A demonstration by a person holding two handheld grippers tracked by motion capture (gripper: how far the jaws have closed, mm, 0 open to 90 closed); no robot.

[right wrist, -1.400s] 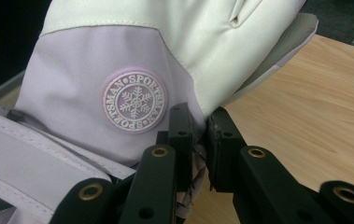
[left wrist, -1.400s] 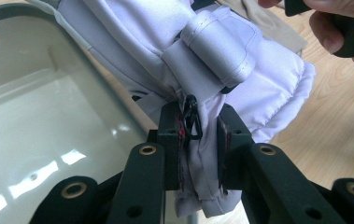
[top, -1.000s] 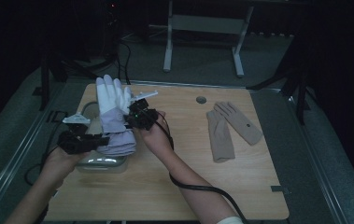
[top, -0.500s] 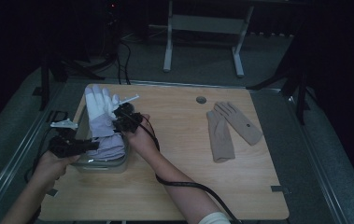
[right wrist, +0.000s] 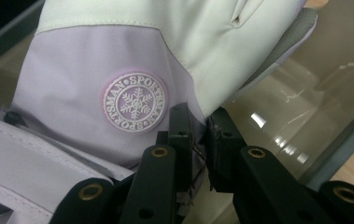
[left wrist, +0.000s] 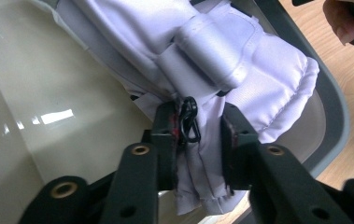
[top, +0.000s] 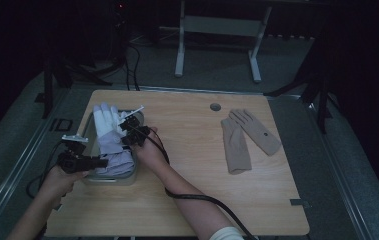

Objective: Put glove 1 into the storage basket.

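Both grippers sit at the grey bin (top: 90, 131) on the table's left: the right gripper (right wrist: 198, 135) pinches the lilac ski glove (right wrist: 95, 70); the left gripper (left wrist: 198, 140), jaws just easing apart, straddles its cuff.

This looks like a dark test room or lab, not a home. A wooden table (top: 192, 165) stands on grey carpet (top: 217, 60), with black all around. Far past the jaws, behind the table, stands a bare metal frame (top: 217, 30). Black stands (top: 52, 75) and loose cables (top: 132, 55) sit beside it. A small red light (top: 121, 6) glows at the back.
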